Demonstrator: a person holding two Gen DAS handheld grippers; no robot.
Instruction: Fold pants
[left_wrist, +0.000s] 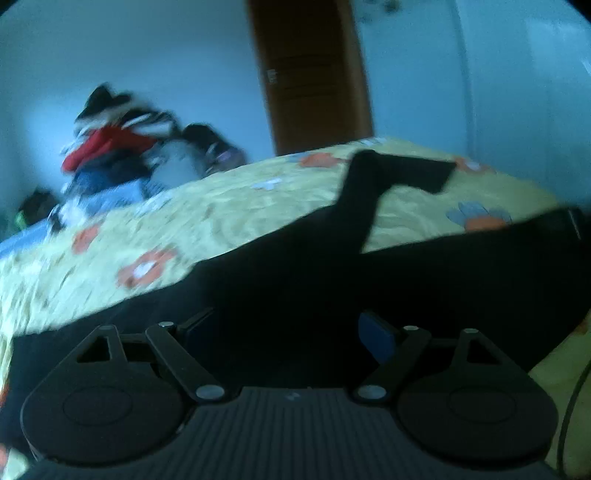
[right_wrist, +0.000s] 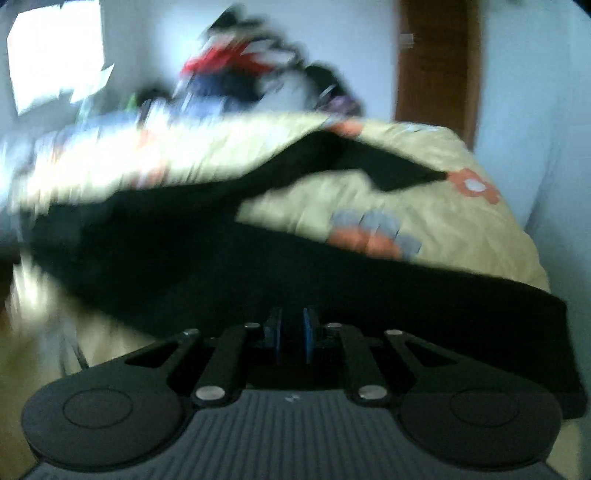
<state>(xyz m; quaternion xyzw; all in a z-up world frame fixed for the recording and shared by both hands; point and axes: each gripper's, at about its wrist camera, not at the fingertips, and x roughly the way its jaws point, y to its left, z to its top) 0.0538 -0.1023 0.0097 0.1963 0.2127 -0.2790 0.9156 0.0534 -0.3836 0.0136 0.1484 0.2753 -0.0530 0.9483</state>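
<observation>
Your left tool (left_wrist: 284, 332) gapes over black fabric pants (left_wrist: 295, 280) on the yellow floral bedspread (left_wrist: 184, 221); your right tool (right_wrist: 291, 332) nearly closed, grip unclear, heaped clothes (left_wrist: 110, 147) behind.

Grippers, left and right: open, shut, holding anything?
Left gripper: open, fingers wide apart over the black fabric pants, nothing held.
Right gripper: nearly closed; grip on the pants cannot be told.

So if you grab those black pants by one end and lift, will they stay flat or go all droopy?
Probably droopy: the pants already lie in soft bends on the bed, one leg crooked sideways. They look like thin cloth, so likely light. Pushed, they would probably bunch up, not slide, since the bedcover looks wrinkly.
</observation>
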